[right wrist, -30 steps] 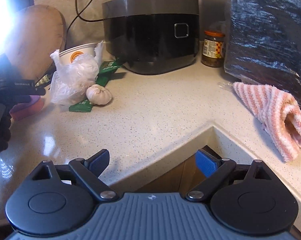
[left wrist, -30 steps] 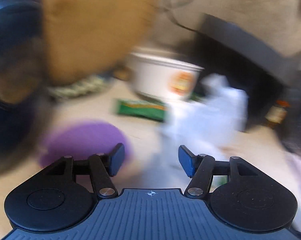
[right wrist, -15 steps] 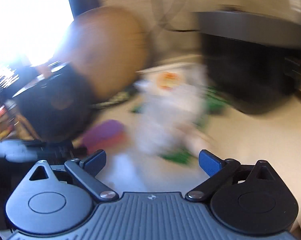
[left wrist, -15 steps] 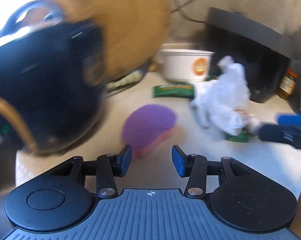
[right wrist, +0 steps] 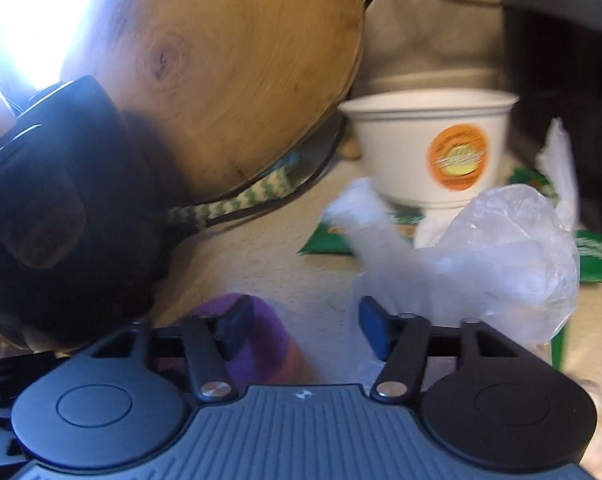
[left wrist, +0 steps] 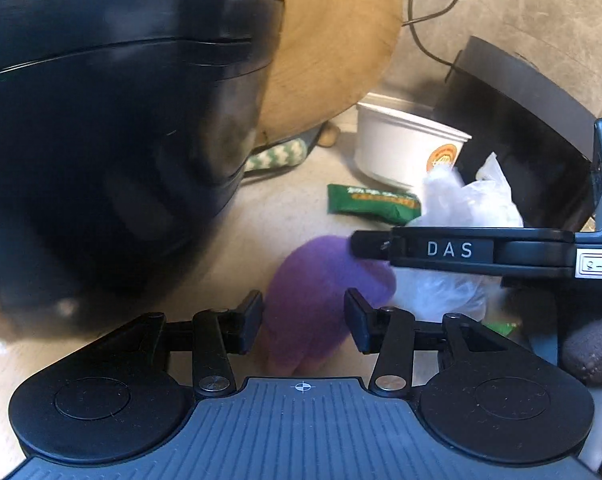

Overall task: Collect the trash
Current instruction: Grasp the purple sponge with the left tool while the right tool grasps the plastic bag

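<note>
Trash is sitting around the white paper bowl [left wrist: 405, 152] on the table [left wrist: 285, 216], so going left to right from there. Well left of the bowl, a big black appliance [left wrist: 113, 120] is crowding everything. In front of the bowl a purple sponge [left wrist: 313, 312] is lying beyond the left gripper [left wrist: 303, 322], whose fingers are spreading, pinching nothing. Just right of the sponge, touching the bowl, a crumpled clear plastic bag [right wrist: 497, 256] is waiting. The right gripper [right wrist: 303, 330] is narrowing its fingers beside the bag without gripping it. Looks feather-light, soft and slippery, so I'd pinch a bunched fold. Green wrappers [left wrist: 371, 204] are peeking out underneath.
</note>
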Motion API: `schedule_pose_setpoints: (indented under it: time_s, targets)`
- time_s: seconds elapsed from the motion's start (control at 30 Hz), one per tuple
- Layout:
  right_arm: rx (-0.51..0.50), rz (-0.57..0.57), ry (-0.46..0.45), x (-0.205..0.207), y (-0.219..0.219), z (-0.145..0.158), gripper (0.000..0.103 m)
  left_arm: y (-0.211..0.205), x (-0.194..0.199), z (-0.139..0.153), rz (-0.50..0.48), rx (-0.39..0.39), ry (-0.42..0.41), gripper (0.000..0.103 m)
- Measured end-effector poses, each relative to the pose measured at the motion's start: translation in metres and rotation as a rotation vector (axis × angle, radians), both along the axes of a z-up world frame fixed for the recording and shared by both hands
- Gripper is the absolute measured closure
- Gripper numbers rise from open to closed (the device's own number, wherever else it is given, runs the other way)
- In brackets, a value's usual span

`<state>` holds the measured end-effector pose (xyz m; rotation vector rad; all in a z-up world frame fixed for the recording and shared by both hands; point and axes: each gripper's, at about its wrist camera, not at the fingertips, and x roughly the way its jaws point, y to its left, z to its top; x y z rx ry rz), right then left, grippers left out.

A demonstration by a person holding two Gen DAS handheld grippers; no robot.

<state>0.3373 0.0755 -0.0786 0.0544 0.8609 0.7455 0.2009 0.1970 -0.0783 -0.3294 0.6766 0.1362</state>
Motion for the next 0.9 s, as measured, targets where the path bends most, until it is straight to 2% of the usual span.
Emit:
schedule_pose_setpoints:
  time_s: [0.07, 0.13, 0.27, 0.37, 0.43, 0.5, 0.53, 0.6, 0.67, 0.73, 0.8, 0.9]
  targets:
    - [0.039, 0.014, 0.062, 0.003, -0.004, -0.002, 0.048, 0.000, 0.004, -0.001, -0.026, -0.019, -0.003, 0.049]
    - [0.068, 0.024, 0.086, -0.002, -0.012, 0.000, 0.047, -0.004, 0.008, -0.002, -0.080, -0.048, -0.002, 0.048]
    - [0.017, -0.020, 0.059, -0.021, -0.041, 0.006, 0.047, -0.032, 0.013, -0.002, -0.185, -0.033, 0.008, 0.046]
    - [0.016, -0.072, 0.075, -0.033, -0.078, 0.008, 0.046, -0.059, 0.012, -0.001, -0.297, -0.044, 0.025, 0.044]
    - [0.028, -0.117, 0.061, -0.049, -0.107, 0.018, 0.045, -0.078, 0.009, 0.001, -0.358, -0.010, 0.028, 0.045]
    - [0.052, -0.188, -0.002, -0.069, -0.139, 0.033, 0.031, -0.102, 0.008, 0.005, -0.390, 0.105, 0.026, 0.045]
    - [0.060, -0.240, -0.046, -0.080, -0.154, 0.040, 0.020, -0.111, 0.008, 0.006, -0.401, 0.162, 0.019, 0.044]
    - [0.051, -0.352, -0.129, -0.102, -0.184, 0.050, 0.014, -0.129, 0.010, 0.007, -0.426, 0.237, 0.010, 0.044]
    - [0.000, -0.465, -0.164, -0.117, -0.207, 0.047, 0.006, -0.136, 0.016, 0.005, -0.446, 0.247, 0.017, 0.044]
    - [-0.059, -0.530, -0.136, -0.122, -0.222, 0.033, 0.006, -0.140, 0.024, 0.005, -0.457, 0.245, 0.019, 0.044]
    - [-0.082, -0.560, -0.076, -0.126, -0.232, 0.016, 0.006, -0.146, 0.030, 0.005, -0.480, 0.248, 0.020, 0.043]
    - [-0.108, -0.572, -0.062, -0.133, -0.232, 0.000, 0.006, -0.155, 0.037, -0.001, -0.559, 0.231, 0.058, 0.039]
